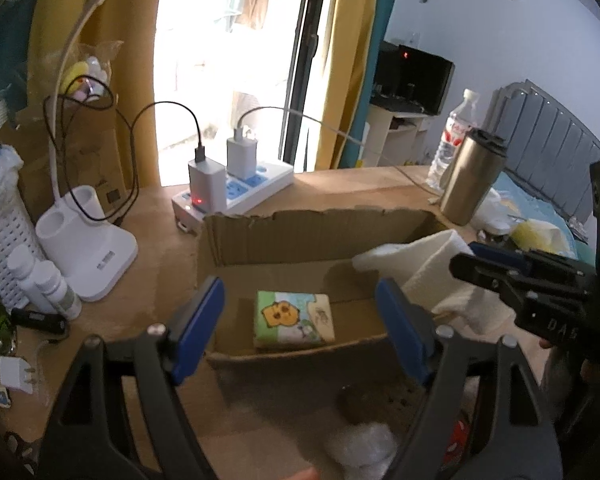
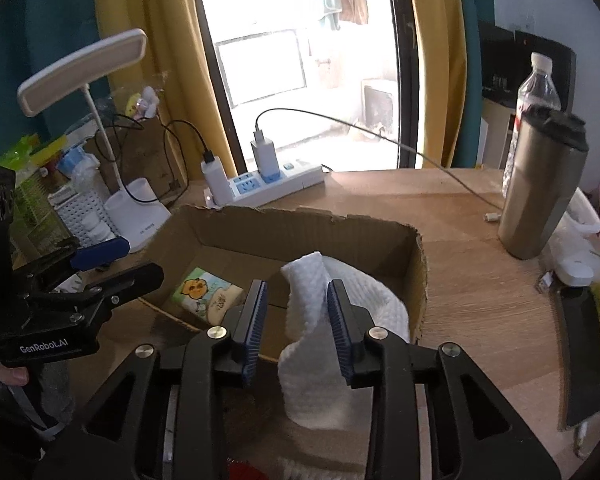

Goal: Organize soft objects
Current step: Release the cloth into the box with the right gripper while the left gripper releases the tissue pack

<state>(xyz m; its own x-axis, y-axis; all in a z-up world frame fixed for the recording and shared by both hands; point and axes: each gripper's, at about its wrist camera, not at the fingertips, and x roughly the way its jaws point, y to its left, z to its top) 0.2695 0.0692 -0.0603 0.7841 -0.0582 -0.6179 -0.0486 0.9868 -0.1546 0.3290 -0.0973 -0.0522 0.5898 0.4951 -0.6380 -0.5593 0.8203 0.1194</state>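
Observation:
A low cardboard box sits on the wooden desk. Inside lies a small soft cloth book with a cartoon print. A white waffle towel drapes over the box's near right rim, partly inside. My left gripper is open and empty above the box's near edge, over the book. My right gripper is open, its pads either side of the towel's raised fold with a gap on the left. Each gripper shows in the other's view: the right, the left.
A power strip with chargers and cables lies behind the box. A white desk lamp base and a basket stand left. A steel tumbler and a water bottle stand right. A white fluffy item lies near the front edge.

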